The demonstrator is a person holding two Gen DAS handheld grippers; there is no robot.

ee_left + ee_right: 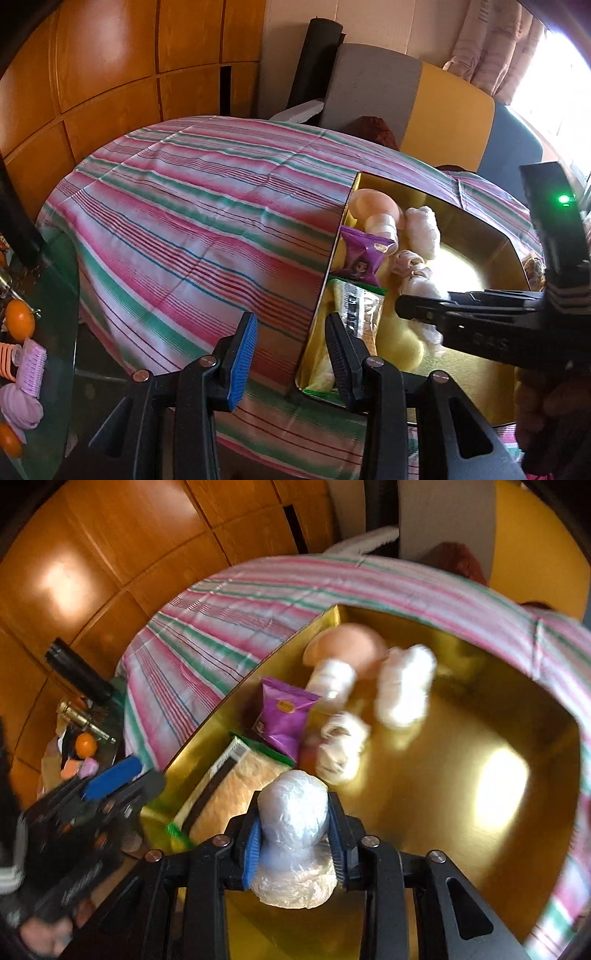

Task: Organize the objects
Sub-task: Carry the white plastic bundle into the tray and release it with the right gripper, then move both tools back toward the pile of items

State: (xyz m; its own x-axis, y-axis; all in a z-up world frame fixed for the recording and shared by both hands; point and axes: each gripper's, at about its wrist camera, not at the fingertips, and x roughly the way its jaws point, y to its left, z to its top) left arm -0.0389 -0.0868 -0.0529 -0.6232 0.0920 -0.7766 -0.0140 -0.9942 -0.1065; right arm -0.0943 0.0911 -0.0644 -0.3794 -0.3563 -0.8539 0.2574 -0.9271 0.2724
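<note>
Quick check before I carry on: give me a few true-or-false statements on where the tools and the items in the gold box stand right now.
1. The right tool grips a plastic-wrapped lump. True.
2. The left tool holds a purple packet. False: nothing sits between its pads; the purple packet lies in the gold box.
3. The gold box rests on a striped cloth. True.
4. The gold box is empty. False: it holds packets and wrapped lumps.
5. The right tool is above the gold box. True.
</note>
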